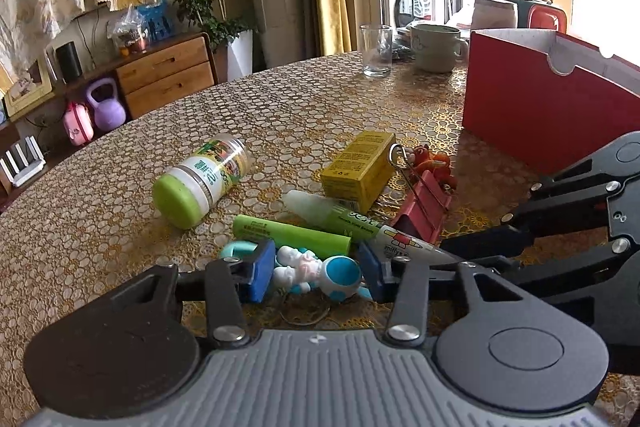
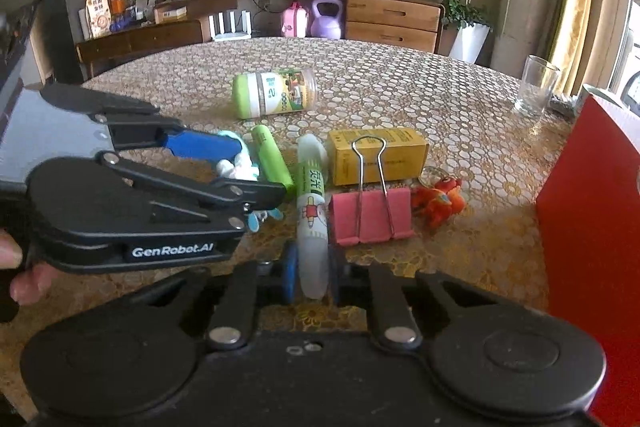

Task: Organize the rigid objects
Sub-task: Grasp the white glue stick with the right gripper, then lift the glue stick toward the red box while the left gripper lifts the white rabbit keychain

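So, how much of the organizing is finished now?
Nothing looks stored yet. The right gripper closes around the glue pen; the left gripper straddles the blue-white figure. The jar, yellow box and pink clip remain outside the red box.

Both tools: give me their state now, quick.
Left tool: open, its pads either side of the astronaut figure, not visibly clamping it.
Right tool: closed on the glue pen.

Black hand-held gripper (image 2: 262,171) — blue pads (image 2: 196,143)
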Available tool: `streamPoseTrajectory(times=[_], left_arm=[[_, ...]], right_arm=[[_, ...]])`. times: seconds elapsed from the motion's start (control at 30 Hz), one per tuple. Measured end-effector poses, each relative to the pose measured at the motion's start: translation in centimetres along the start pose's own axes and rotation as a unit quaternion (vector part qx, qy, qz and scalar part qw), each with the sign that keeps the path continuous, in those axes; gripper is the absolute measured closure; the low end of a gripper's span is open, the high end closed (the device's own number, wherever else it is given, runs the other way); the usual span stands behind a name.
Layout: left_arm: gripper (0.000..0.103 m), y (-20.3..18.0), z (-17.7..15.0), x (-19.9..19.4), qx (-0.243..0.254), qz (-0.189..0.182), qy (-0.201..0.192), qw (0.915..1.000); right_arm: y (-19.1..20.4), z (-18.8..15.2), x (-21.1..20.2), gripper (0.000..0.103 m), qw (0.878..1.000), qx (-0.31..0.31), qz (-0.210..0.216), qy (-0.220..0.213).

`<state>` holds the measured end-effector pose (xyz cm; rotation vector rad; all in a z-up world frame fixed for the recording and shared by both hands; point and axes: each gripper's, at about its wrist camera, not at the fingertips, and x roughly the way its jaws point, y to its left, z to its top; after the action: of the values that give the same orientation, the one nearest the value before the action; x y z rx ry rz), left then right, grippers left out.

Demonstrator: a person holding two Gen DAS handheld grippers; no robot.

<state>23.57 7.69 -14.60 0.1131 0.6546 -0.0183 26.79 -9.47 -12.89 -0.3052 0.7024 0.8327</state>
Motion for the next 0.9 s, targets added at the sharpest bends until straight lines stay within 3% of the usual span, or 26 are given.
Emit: streamPoseTrajectory(times=[0.5, 0.9], left_arm=[[0.058, -0.3, -0.5, -3.8, -0.042, -0.020, 0.006, 0.9989], [0.058, -1.2, 1.2, -7.6, -0.048, -0.022, -0.007, 0.9986]], right_arm=[[-0.1, -1.2, -5.0, 0.089, 0.999, 0.046, 0.010, -0.021], [0.3, -0.2, -9.9, 0.089, 0.996, 0.041, -0.004, -0.076]])
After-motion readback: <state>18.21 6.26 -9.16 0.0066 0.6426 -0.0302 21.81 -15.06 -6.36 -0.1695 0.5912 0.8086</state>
